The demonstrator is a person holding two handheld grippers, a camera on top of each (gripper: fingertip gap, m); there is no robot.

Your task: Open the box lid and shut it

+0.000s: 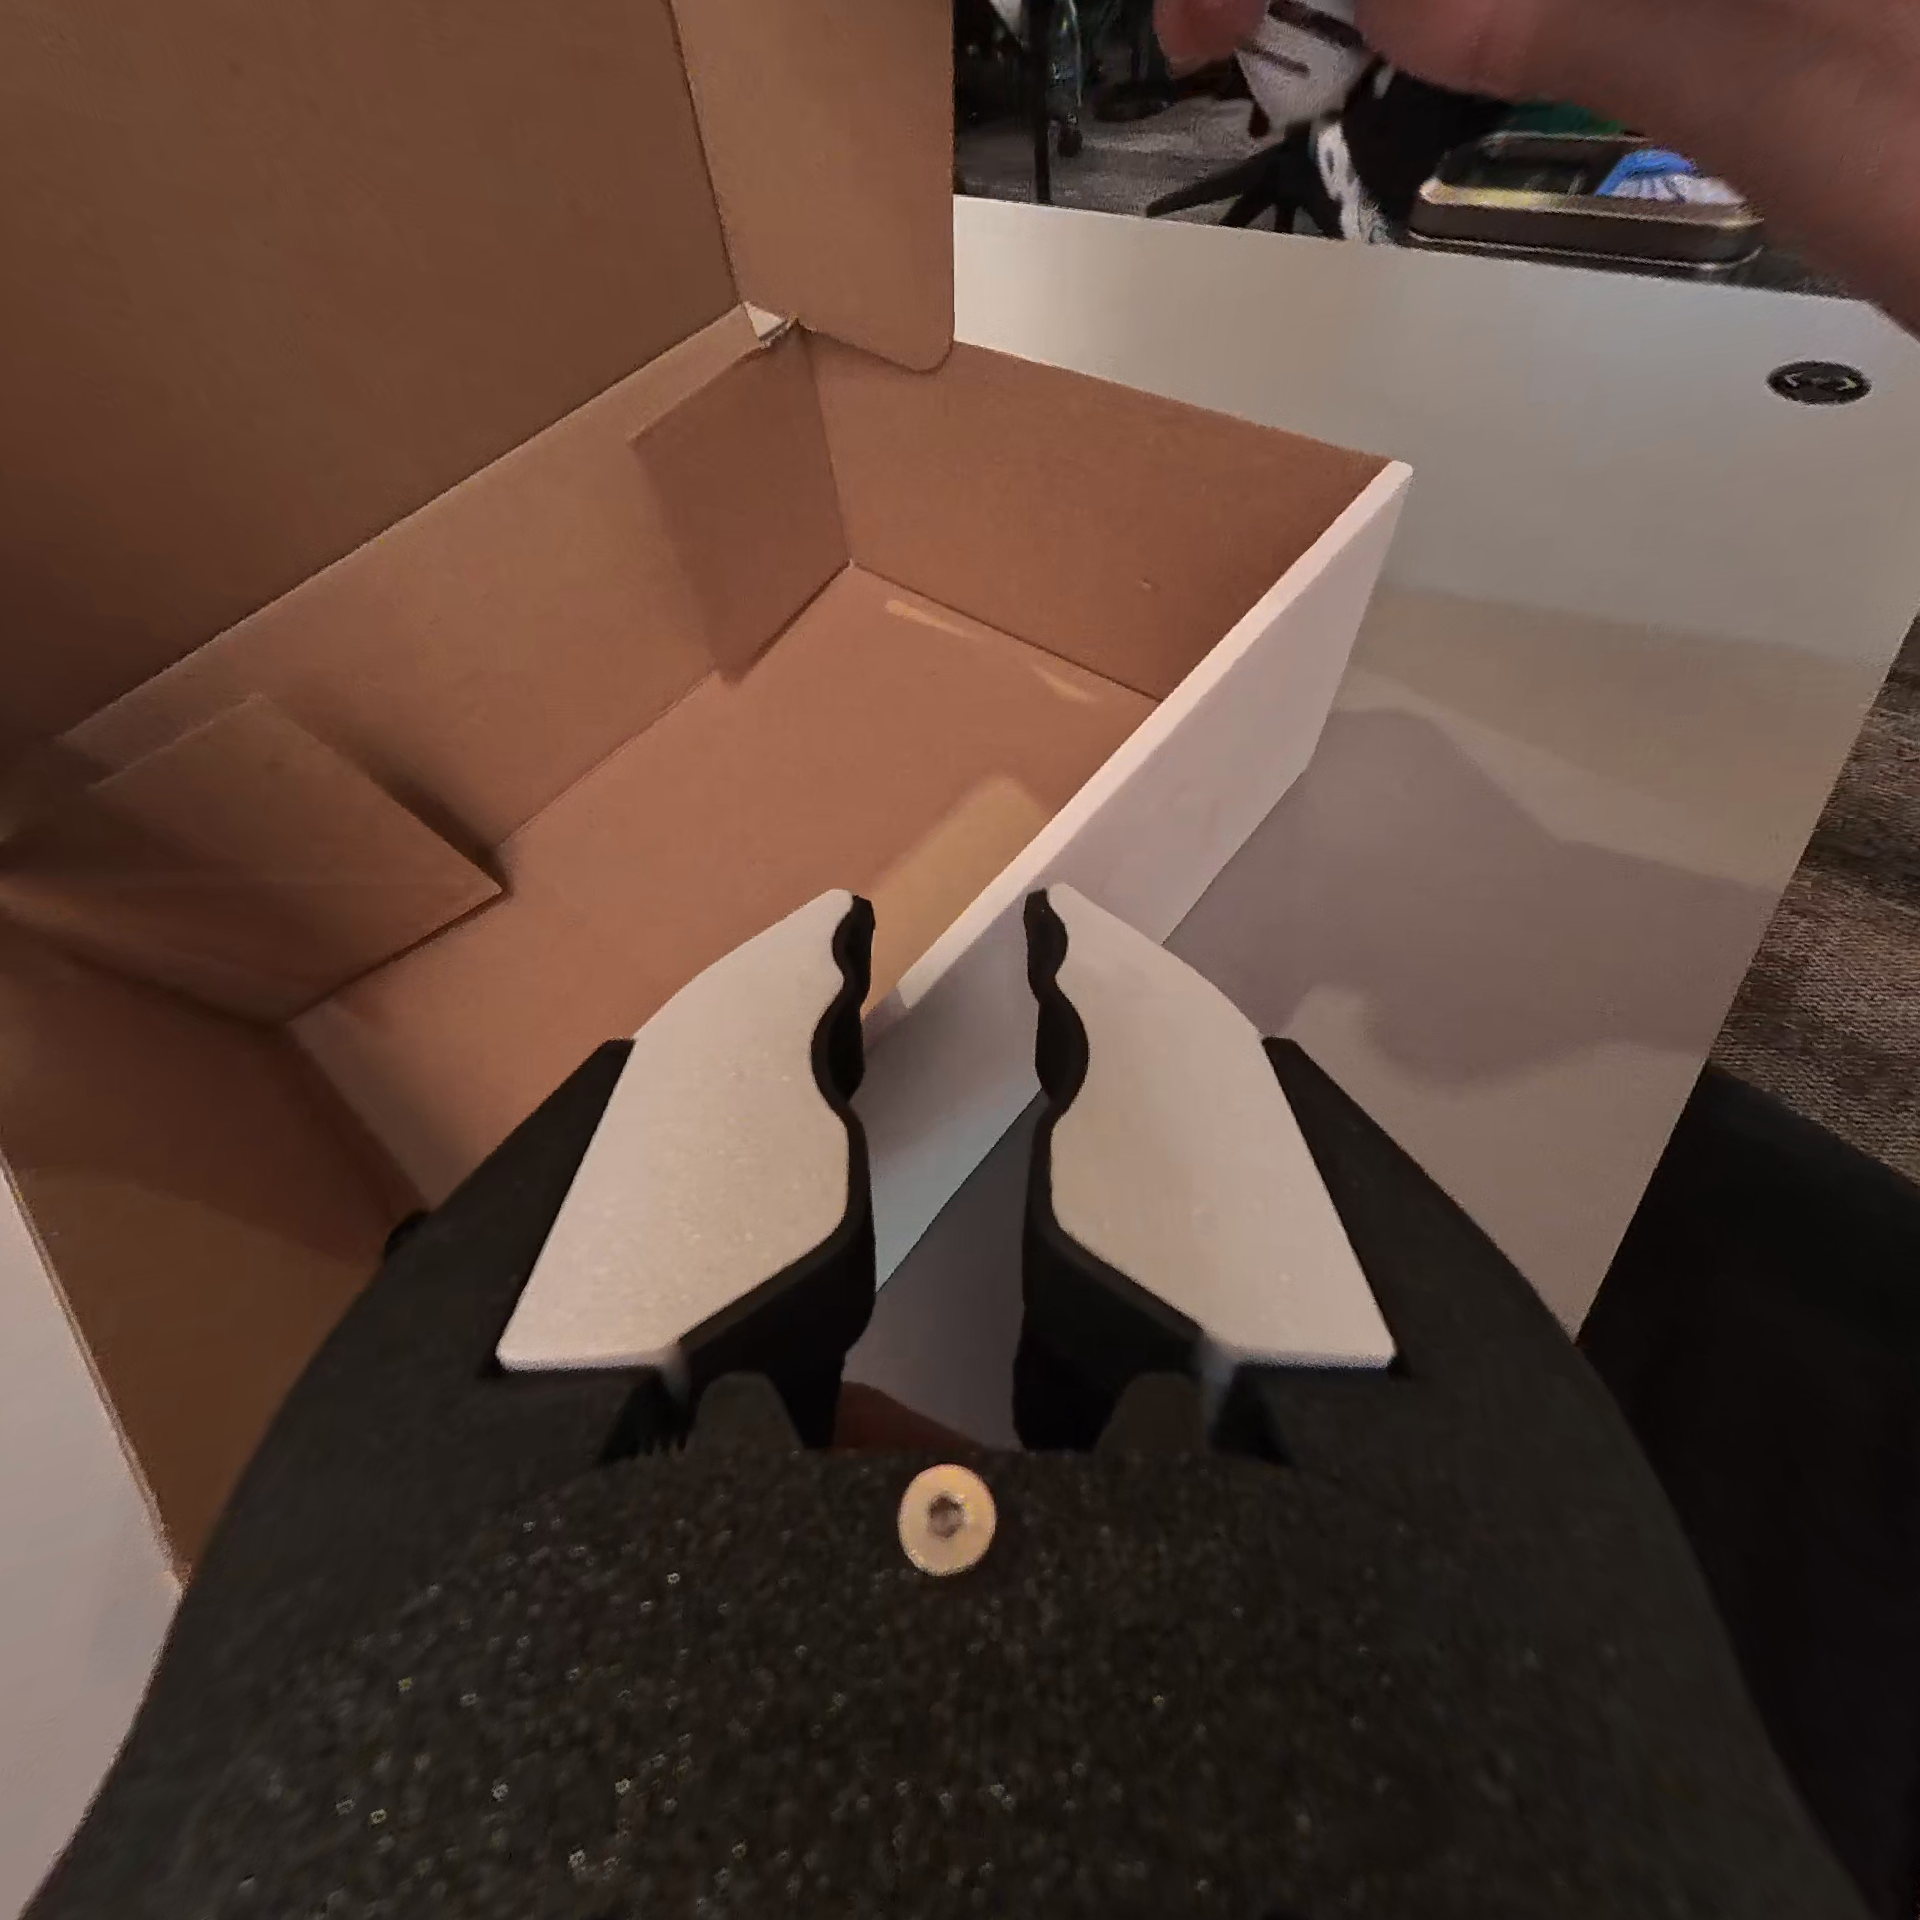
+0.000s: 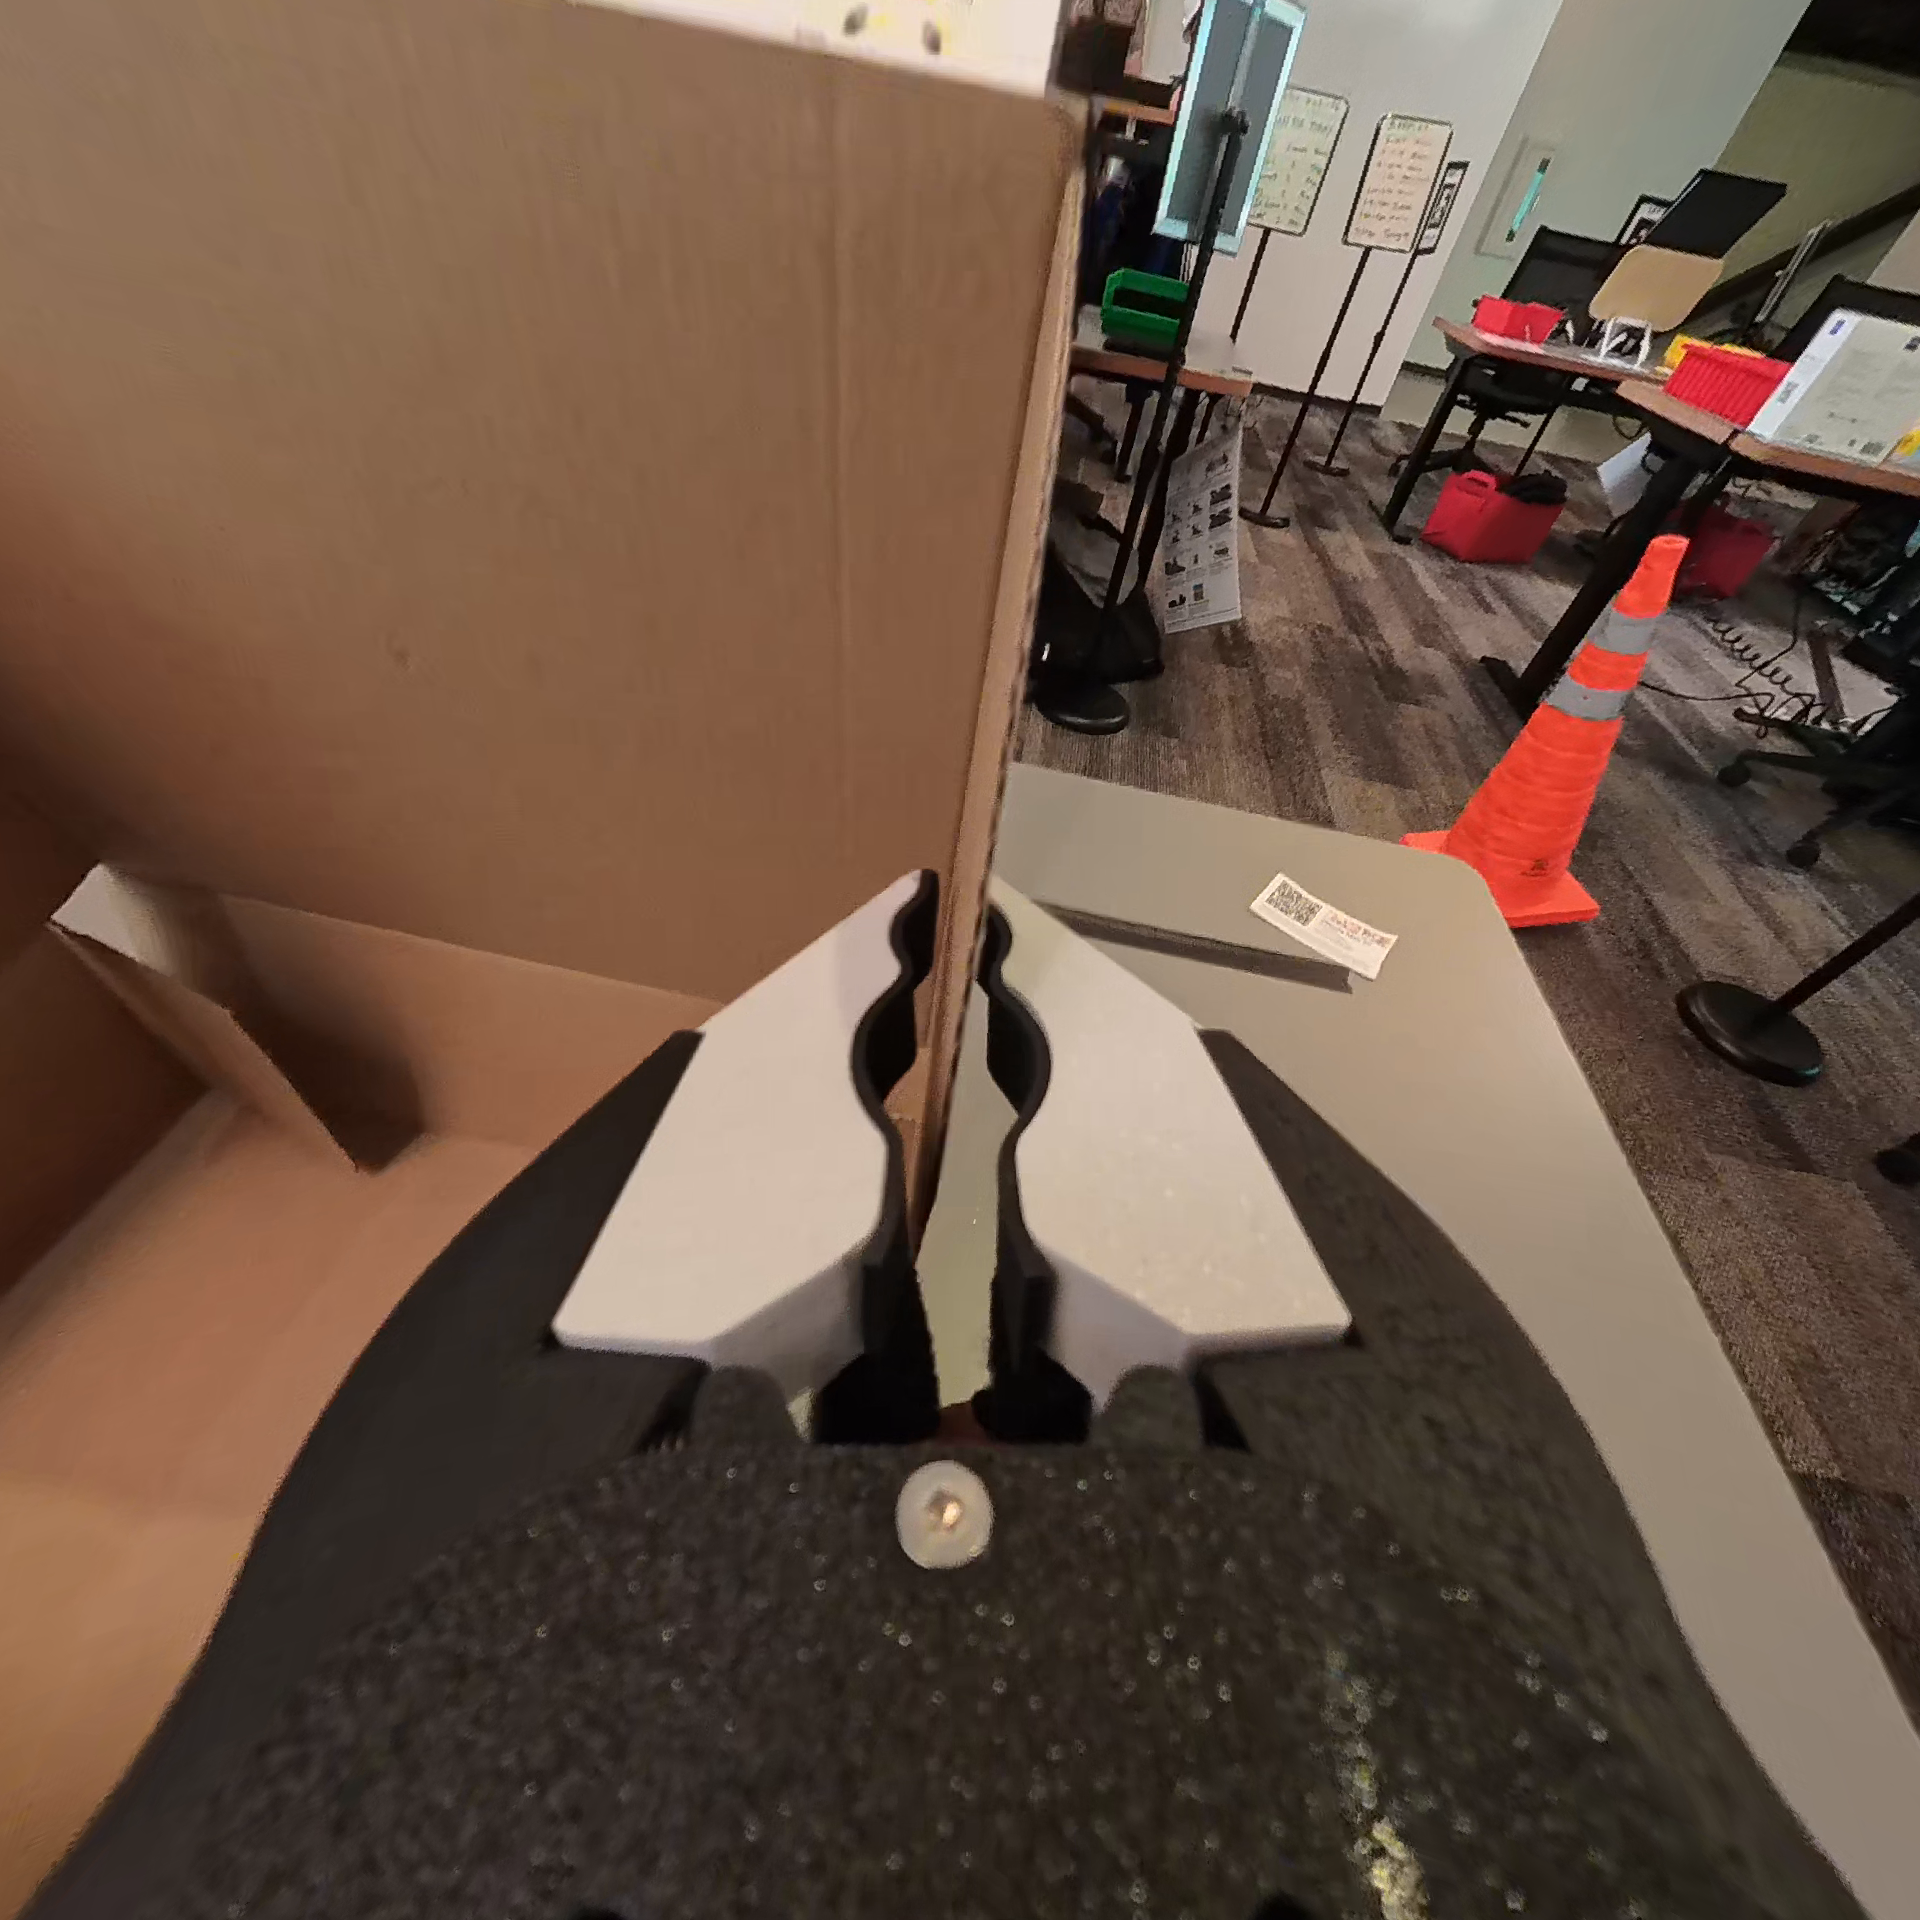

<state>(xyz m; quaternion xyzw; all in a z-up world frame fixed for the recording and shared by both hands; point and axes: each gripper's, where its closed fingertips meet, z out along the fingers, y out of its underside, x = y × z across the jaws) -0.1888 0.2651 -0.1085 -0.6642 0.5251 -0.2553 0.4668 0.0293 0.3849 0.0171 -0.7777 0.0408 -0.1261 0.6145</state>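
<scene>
A cardboard box (image 1: pixel 1226 748), white outside and brown inside, stands open and empty on a white table. Its lid (image 1: pixel 312 312) is raised upright at the far left, with a side flap (image 1: pixel 821 177) hanging from it. My left gripper (image 1: pixel 948 914) is open and empty, hovering over the box's near right wall. In the right wrist view the raised lid (image 2: pixel 520 468) fills the left. My right gripper (image 2: pixel 954 925) is shut on the lid's edge (image 2: pixel 1023 644), which runs up between the fingers. The box interior (image 2: pixel 156 1299) lies below left.
The white table (image 1: pixel 1558 520) extends right of the box, with a dark cable port (image 1: pixel 1818 382) and a metal tin (image 1: pixel 1579 203) at the back. A hand (image 1: pixel 1714 83) blurs the top right. A paper label (image 2: pixel 1325 925) lies on the table; an orange cone (image 2: pixel 1548 769) and stands are on the floor. Spacing between my two grippers at the tips: around 30 cm.
</scene>
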